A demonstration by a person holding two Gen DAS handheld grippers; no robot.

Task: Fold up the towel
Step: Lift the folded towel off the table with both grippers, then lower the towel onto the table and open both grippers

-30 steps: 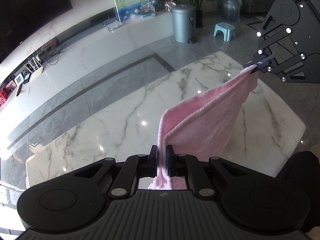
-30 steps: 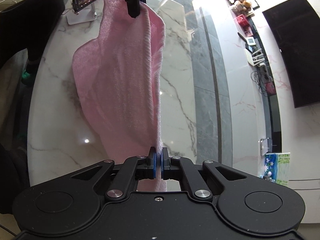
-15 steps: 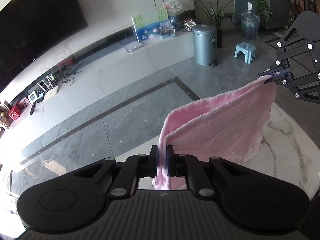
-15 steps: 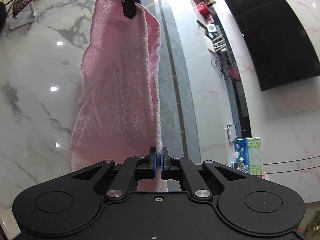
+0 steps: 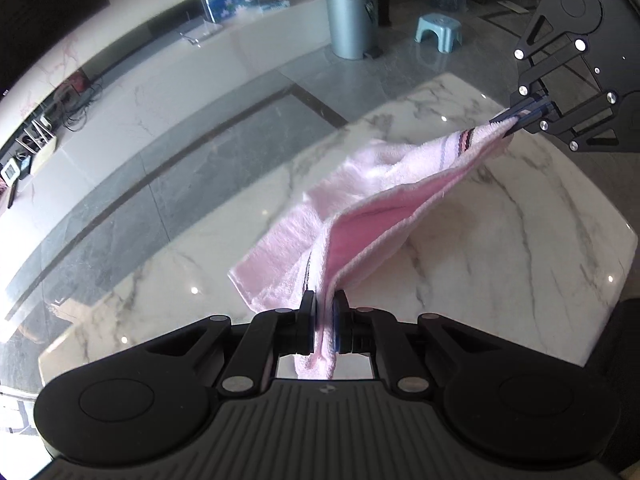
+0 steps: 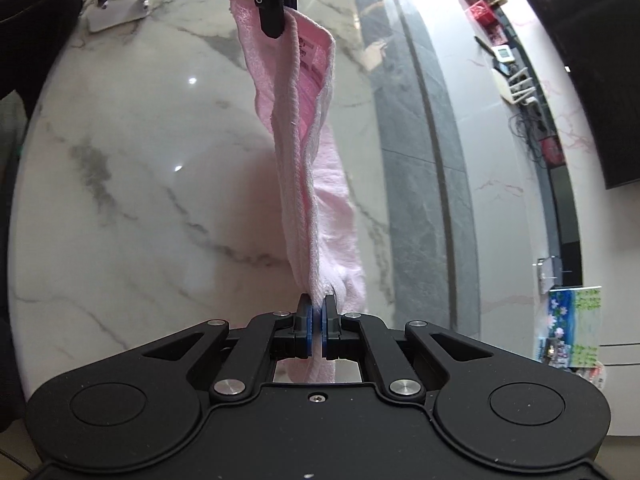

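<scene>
At the bottom of the left wrist view, the left gripper (image 5: 323, 320) is seen with its two fingers pinching one corner of the pink towel (image 5: 360, 216), and a short end of the cloth hangs out behind the blue pads. In the right wrist view, the right gripper (image 6: 316, 322) is seen pressed tightly on the opposite corner of the same towel (image 6: 312, 184), with only a thin layer of cloth between its pads. The towel is held stretched in the air between the two grippers, above the white marble table (image 5: 500, 248), and it is doubled over along its length, so that two layers hang side by side. A striped band is visible on the cloth near the far corner, where the right gripper (image 5: 524, 114) is seen from the left camera. From the right camera, the left gripper (image 6: 280, 12) is seen at the top, and a small label is shown on the inner side of the towel. Beyond the table, a grey and white tiled floor (image 5: 168, 184) is seen. Farther away, a grey bin (image 5: 350, 20), a small blue stool (image 5: 438, 32) and a dark television screen (image 6: 592, 68) are visible.
</scene>
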